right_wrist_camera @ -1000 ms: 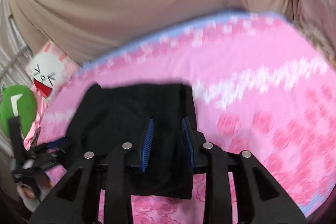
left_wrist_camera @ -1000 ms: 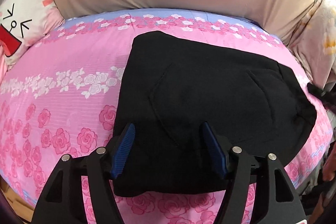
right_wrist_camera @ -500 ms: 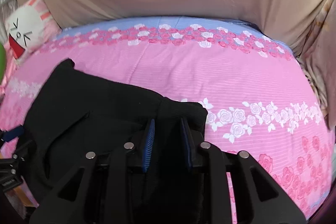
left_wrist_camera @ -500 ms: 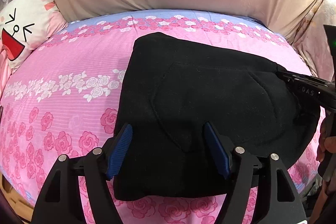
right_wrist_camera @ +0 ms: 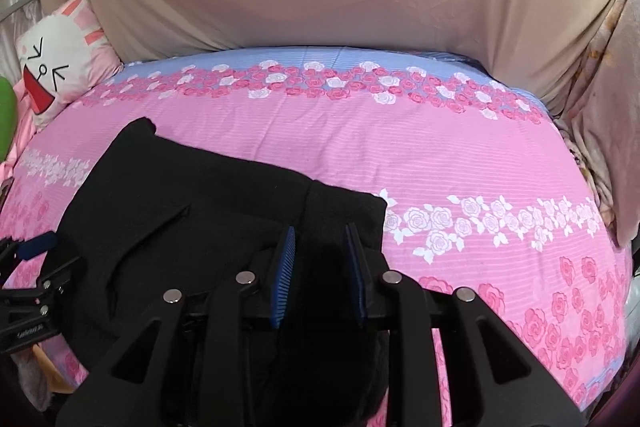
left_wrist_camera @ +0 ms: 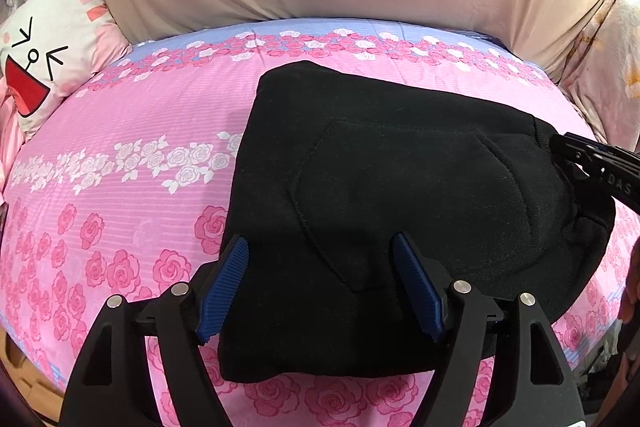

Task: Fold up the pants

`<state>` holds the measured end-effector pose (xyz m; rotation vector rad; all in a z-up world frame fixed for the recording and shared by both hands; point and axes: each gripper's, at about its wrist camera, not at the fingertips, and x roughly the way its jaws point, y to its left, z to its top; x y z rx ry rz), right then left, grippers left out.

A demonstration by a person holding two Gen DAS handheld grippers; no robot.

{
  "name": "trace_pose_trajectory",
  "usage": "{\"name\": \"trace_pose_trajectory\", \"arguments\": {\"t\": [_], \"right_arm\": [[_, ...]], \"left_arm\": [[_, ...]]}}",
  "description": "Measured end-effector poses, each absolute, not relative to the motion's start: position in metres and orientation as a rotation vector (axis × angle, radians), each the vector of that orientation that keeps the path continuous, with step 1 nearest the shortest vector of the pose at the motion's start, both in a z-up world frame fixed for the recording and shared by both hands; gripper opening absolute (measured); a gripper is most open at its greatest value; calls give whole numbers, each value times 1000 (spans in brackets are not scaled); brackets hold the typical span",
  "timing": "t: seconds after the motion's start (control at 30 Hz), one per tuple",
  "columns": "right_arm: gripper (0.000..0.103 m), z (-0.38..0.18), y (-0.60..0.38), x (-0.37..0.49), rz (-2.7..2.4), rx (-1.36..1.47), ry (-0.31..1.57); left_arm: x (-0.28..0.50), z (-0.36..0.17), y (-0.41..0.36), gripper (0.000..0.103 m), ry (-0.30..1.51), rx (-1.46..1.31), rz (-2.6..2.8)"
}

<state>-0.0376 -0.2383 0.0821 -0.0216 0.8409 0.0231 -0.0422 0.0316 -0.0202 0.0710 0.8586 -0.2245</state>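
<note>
While folded on bedspread, black pants beneath opening left claw.

Legible markings, for your reference. In your left wrist view, the right gripper enters at the right edge, and you can read the pale capitals "DAS" on its black body; the frame edge cuts the word, so you cannot tell how it ends. In your right wrist view, the left gripper shows at the lower left, and its black mount carries one small line of pale lettering, too small for you to read. The cushion at the upper left bears a drawn cartoon face only, with no letters or numbers.
</note>
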Motion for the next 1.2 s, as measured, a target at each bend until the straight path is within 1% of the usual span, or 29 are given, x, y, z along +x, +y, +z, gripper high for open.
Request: {"name": "trace_pose_trajectory", "arguments": {"t": [0.17,0.3,0.37,0.4,0.47,0.57,0.6,0.63,0.67,0.7,0.73,0.83,0.9,0.93,0.97,1.0,1.07,1.1,1.2], "right_arm": [[25,81,-230,-38,32,-39,848],[25,93,-231,-60,48,-14,805],[32,87,-238,-73,63,14,814],[38,79,-241,-74,65,22,841],[39,60,-246,-73,70,43,885],[39,69,-268,-90,103,162,849],[42,75,-281,-100,99,214,830],[48,78,-294,-108,98,265,821],[49,79,-308,-115,101,320,815],[50,78,-318,-120,101,355,815],[52,75,-325,-123,102,385,817],[56,55,-340,-126,156,525,850],[56,46,-334,-124,204,569,848],[53,45,-331,-122,220,563,840],[48,44,-324,-119,235,546,834],[31,44,-317,-116,256,520,834],[18,51,-306,-113,252,456,814],[13,62,-302,-117,271,440,786],[9,92,-301,-134,299,408,703]], "left_arm": [[-43,-20,32,73,859,70,-220],[-50,-14,34,72,851,60,-225],[-54,-12,35,72,846,66,-231],[-55,-13,35,73,846,71,-229],[-53,-18,35,77,855,69,-228],[-60,-11,32,75,834,76,-226],[-66,-5,30,75,817,86,-246],[-74,0,28,75,800,98,-270],[-80,5,26,77,784,112,-288],[-86,9,21,82,768,127,-306],[-90,11,16,84,758,133,-320],[-93,9,-3,85,764,148,-363],[-91,1,-16,85,797,160,-372],[-90,-3,-21,85,814,165,-379],[-90,-6,-25,85,820,168,-381],[-91,-8,-28,85,823,175,-377],[-91,-9,-29,85,822,182,-364],[-91,-8,-28,85,822,182,-360],[-94,-6,-25,85,819,179,-346]]}}
